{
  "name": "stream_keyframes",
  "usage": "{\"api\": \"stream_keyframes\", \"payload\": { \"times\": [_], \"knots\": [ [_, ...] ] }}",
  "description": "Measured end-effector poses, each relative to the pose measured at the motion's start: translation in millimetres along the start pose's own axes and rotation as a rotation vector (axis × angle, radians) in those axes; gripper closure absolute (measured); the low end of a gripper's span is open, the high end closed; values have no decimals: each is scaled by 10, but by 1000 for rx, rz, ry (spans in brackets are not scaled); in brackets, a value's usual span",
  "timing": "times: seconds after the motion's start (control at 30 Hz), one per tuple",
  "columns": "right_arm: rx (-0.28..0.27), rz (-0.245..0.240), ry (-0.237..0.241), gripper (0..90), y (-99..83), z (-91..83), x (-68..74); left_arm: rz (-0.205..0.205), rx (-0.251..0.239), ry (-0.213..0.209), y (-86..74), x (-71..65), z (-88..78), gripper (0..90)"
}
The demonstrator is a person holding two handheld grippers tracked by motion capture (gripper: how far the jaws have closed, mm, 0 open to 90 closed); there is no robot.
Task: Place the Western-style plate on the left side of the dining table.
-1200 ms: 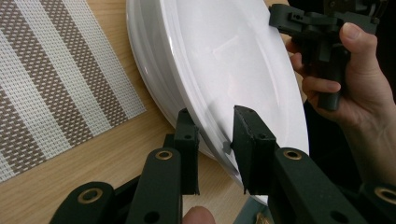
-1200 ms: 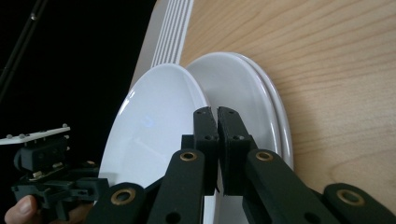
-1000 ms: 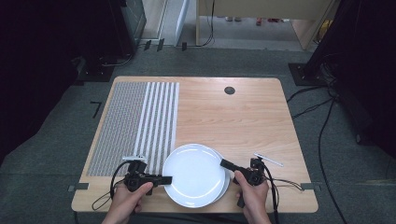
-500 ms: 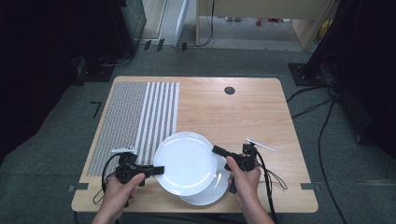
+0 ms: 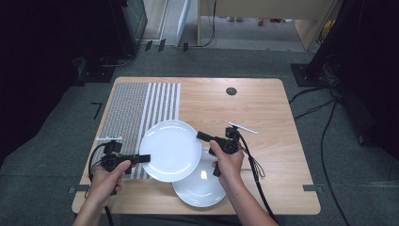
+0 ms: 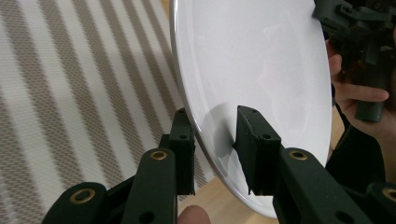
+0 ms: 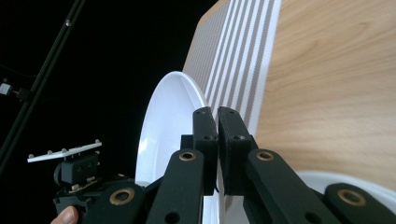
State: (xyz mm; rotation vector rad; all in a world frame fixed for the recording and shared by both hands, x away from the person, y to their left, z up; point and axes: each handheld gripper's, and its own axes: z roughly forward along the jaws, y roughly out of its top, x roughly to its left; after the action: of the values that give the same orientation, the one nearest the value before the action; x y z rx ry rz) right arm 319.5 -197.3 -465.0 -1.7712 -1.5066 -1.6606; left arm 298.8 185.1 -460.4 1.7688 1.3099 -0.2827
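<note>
A: What has changed over the last second?

B: The upper plate (image 5: 170, 150) has left the stack. 1 second ago the 2 plates lay together near the lower middle of the high view; now the upper plate is lifted and carried toward the upper left, so it hangs partly over the striped mat (image 5: 141, 110).

A: And the other 1?

B: The lower plate (image 5: 200, 186) lies on the table (image 5: 263, 108) at the lower centre, its upper left part covered by the lifted plate.

A: How are the grippers set?

B: The left gripper (image 5: 141, 158) pinches the plate's left rim; in the left gripper view its fingers (image 6: 254, 140) sit on either side of the rim. The right gripper (image 5: 203, 137) is at the plate's right edge, and in the right gripper view its fingers (image 7: 205, 135) are pressed almost together on the thin rim.

A: What does that mean for the job?

B: I judge the separation done and the carry under way. Both pinches have to hold, or the plate tips.
</note>
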Motion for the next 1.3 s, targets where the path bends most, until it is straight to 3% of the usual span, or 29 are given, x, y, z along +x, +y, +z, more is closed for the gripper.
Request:
{"api": "stream_keyframes", "payload": {
  "times": [0.2, 0.4, 0.43, 0.7, 1.0, 1.3],
  "knots": [
    [21, 17, -2, 875, 135, 350, 58, -46, -9, 9, 130, 232, -101, 703],
    [28, 27, -36, 874, 237, 715, 72, -82, -19, 17, 249, 406, -182, 713],
    [31, 26, -38, 874, 256, 774, 71, -100, -20, 24, 294, 489, -194, 712],
    [47, 112, -82, 873, 326, 1257, -77, -174, -16, 41, 493, 854, -190, 724],
    [21, 142, -135, 871, 392, 1608, -131, -246, -6, 78, 684, 1172, -121, 720],
    [7, 134, -192, 872, 392, 1896, -193, -299, -11, 124, 899, 1358, -107, 733]
  ]
}}
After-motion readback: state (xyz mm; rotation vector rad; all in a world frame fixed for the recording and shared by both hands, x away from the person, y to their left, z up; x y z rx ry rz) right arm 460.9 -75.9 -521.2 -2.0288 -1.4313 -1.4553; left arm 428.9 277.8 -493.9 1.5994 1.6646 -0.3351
